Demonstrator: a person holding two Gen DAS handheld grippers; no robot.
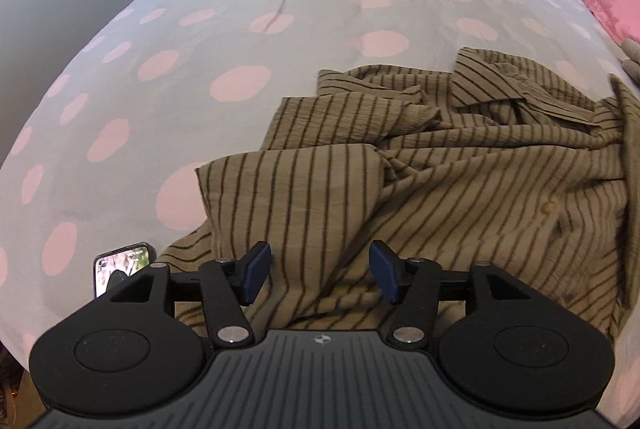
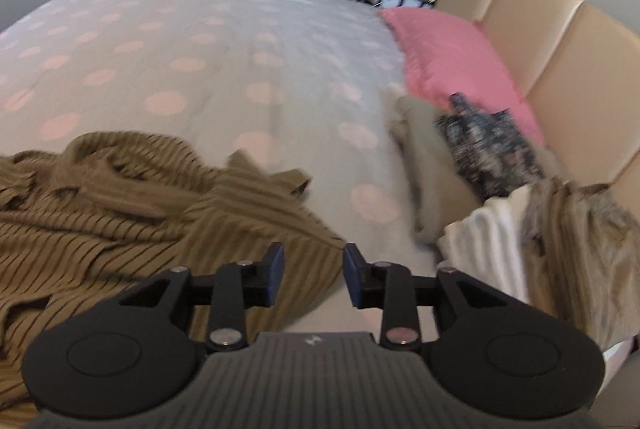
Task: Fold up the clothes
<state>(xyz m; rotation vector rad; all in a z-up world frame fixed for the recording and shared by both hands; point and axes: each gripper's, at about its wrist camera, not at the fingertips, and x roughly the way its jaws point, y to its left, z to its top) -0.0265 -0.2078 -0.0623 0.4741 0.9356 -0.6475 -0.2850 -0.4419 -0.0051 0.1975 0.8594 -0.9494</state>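
An olive-brown shirt with dark stripes (image 1: 440,165) lies crumpled on a bed with a white cover with pink dots (image 1: 200,29). My left gripper (image 1: 320,275) is open and empty, just above the shirt's near hem. In the right wrist view the same shirt (image 2: 120,197) lies to the left. My right gripper (image 2: 314,277) is open and empty, over the shirt's right edge where it meets the bed cover (image 2: 200,49).
A phone (image 1: 120,267) lies on the bed left of my left gripper. A pink pillow (image 2: 452,57) lies against a beige headboard (image 2: 560,41). A pile of other clothes (image 2: 500,173) sits at the right of the bed.
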